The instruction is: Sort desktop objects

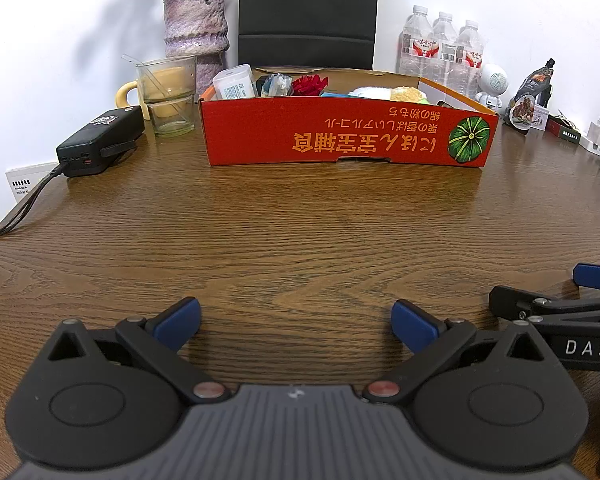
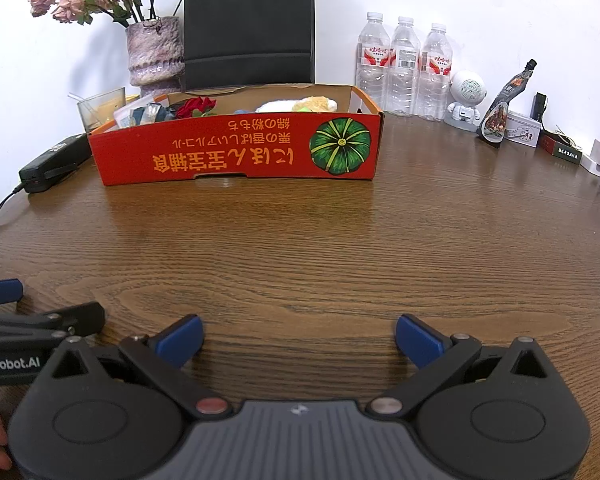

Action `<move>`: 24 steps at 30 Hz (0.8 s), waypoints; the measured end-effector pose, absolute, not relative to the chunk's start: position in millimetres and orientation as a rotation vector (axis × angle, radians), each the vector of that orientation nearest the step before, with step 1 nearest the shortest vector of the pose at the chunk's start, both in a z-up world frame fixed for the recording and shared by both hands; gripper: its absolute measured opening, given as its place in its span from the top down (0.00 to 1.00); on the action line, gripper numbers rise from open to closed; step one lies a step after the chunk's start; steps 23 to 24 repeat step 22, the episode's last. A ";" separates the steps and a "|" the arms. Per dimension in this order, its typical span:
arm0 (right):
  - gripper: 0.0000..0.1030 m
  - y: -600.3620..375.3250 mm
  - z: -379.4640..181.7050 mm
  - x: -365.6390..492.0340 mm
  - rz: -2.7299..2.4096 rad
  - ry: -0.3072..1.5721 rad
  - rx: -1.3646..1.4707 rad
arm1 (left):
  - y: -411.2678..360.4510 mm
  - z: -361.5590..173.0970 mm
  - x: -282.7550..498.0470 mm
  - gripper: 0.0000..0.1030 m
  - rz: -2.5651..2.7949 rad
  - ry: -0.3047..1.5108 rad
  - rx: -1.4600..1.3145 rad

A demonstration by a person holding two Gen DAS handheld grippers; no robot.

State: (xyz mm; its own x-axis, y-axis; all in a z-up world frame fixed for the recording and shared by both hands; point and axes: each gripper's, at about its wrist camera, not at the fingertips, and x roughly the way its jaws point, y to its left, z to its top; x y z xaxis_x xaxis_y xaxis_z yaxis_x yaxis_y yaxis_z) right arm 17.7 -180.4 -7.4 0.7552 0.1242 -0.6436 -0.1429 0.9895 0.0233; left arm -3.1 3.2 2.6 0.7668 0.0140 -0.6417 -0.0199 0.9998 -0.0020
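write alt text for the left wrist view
The open left gripper holds nothing above a bare stretch of wooden table. Beyond it sits a red cardboard box holding small items, with three water bottles and a vase behind.

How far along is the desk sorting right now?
Looks nearly or fully done: the red box already holds a rose, a white container and other items. Left gripper and right gripper are open, holding nothing. Nothing loose lies on the table before them.
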 end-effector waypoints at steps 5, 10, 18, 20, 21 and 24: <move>0.00 -180.2 -7.3 18.9 0.147 0.700 -0.027 | 4.1 2.7 -2.8 0.00 0.018 0.697 -0.009; 0.00 -180.1 -7.2 18.9 0.147 0.700 -0.028 | 3.7 2.8 -3.0 0.00 0.018 0.697 -0.009; 0.00 -180.1 -7.2 19.7 0.150 0.700 -0.028 | 3.9 2.7 -3.1 0.00 0.023 0.697 -0.012; 0.00 -180.1 -7.2 19.9 0.150 0.700 -0.028 | 3.9 2.6 -3.2 0.00 0.023 0.697 -0.012; 0.00 -180.0 -7.2 20.0 0.150 0.700 -0.028 | 4.2 2.6 -3.0 0.00 0.023 0.697 -0.012; 0.00 -179.9 -7.1 20.0 0.150 0.700 -0.028 | 4.4 2.5 -2.9 0.00 0.023 0.697 -0.012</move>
